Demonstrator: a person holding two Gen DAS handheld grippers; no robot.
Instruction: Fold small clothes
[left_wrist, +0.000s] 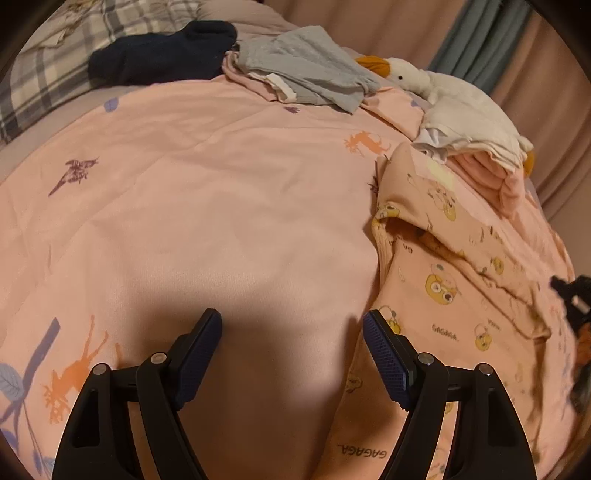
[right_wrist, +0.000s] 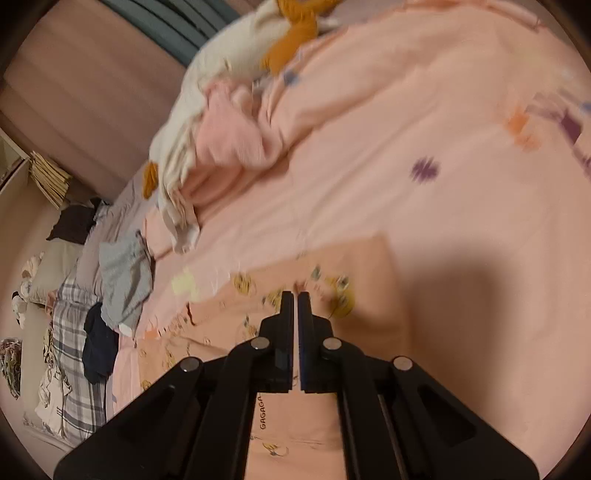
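On the bed (left_wrist: 221, 177) lay one printed garment (left_wrist: 436, 295), one folded stack (left_wrist: 487, 162), one toy goose (left_wrist: 436, 85). The left gripper (left_wrist: 291, 328) gaped empty beside the garment; the right gripper (right_wrist: 294, 295) was closed above it, apparently holding nothing.

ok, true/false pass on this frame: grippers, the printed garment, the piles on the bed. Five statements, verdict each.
1. The left gripper is open over the pink bedspread. True.
2. The right gripper is wide open. False: its jaws are shut, with no cloth visibly between them.
3. The peach garment with yellow cartoon print lies on the bedspread. True.
4. The white plush goose has a blue beak. False: the beak is orange.
5. The grey garment lies alone. False: it lies on pink cloth, next to a dark navy garment.
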